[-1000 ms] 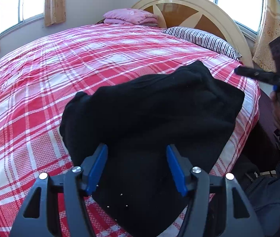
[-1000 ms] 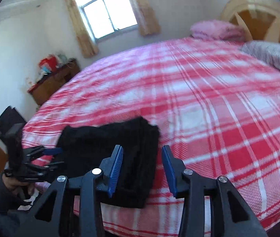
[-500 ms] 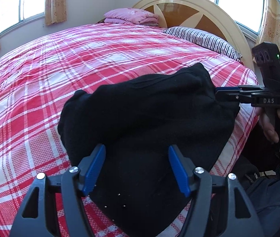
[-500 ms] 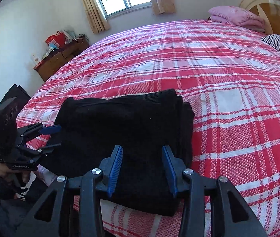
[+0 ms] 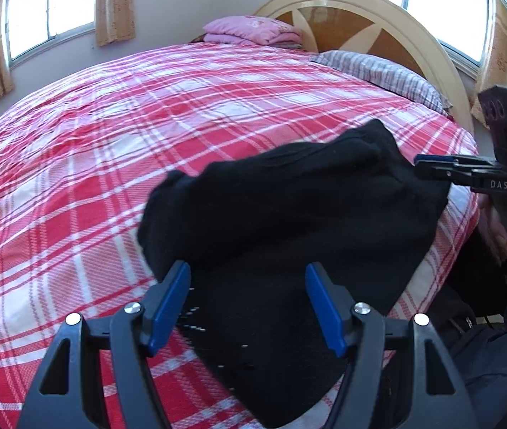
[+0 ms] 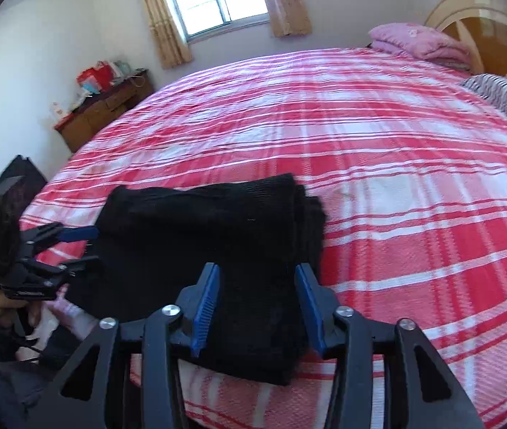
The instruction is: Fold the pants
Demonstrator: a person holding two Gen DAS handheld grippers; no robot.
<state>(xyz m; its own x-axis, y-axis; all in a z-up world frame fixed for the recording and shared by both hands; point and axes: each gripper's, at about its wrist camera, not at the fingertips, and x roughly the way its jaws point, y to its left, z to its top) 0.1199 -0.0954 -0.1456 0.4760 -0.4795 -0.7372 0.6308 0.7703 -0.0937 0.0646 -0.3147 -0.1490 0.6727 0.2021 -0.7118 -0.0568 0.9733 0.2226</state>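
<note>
- Though folded into a thick stack near the lower edge of the plaid bed cover (image 6: 396, 136), the black pants (image 6: 217, 243) sit lower centre in both wrist views, their layers stepped along the right side in the right wrist view.
- At the far left of the right wrist view the left gripper (image 6: 81, 246) reaches toward the bundle's left end, its jaws standing apart; in its own view its blue pads flank the cloth from above and nothing is pinched between them.
- In the middle the pants look like a soft, fairly heavy knit: I judge they will sag and slide layer over layer if lifted by one edge, so a hold should bite through every layer at a folded corner.
- Lower centre-right of its own view, the right gripper (image 6: 257, 304) hovers over the near part of the stack, jaws opening, with cloth below them but not clamped.
- At the right edge of the left wrist view that same gripper's tips sit at the bundle's right corner; contact there is unclear.
</note>
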